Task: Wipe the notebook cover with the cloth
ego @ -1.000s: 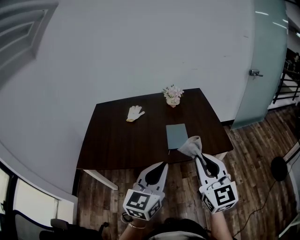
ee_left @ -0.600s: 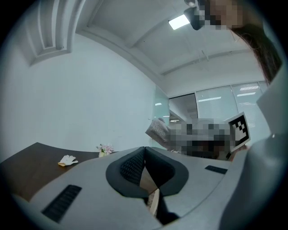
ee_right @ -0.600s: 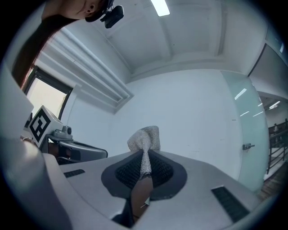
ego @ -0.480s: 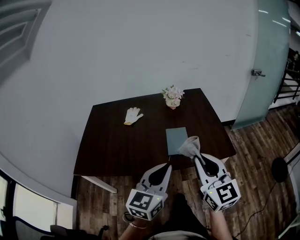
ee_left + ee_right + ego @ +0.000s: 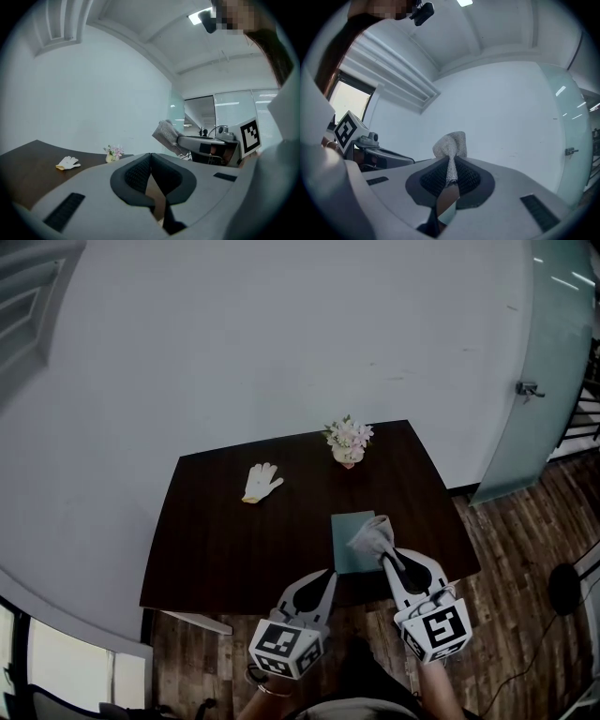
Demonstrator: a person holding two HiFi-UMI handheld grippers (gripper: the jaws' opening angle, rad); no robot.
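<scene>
A grey-green notebook [image 5: 350,534] lies flat near the front edge of the dark table [image 5: 234,540], right of centre. My right gripper [image 5: 384,559] is shut on a grey cloth [image 5: 372,534], which bunches up past the jaws and hangs over the notebook's front right part; the cloth [image 5: 451,145] fills the jaw gap in the right gripper view. My left gripper [image 5: 329,574] hovers at the table's front edge, left of the notebook, shut with nothing in it. The cloth [image 5: 167,135] and right gripper show in the left gripper view.
A white glove [image 5: 261,482] lies at the back left of the table. A small pot of flowers [image 5: 348,441] stands at the back edge. A pale wall is behind the table, a glass door [image 5: 553,390] to the right, wood floor [image 5: 506,615] around.
Both grippers have come forward to the table. The cloth in the right gripper now hangs over the notebook's front right part rather than off its front corner.
</scene>
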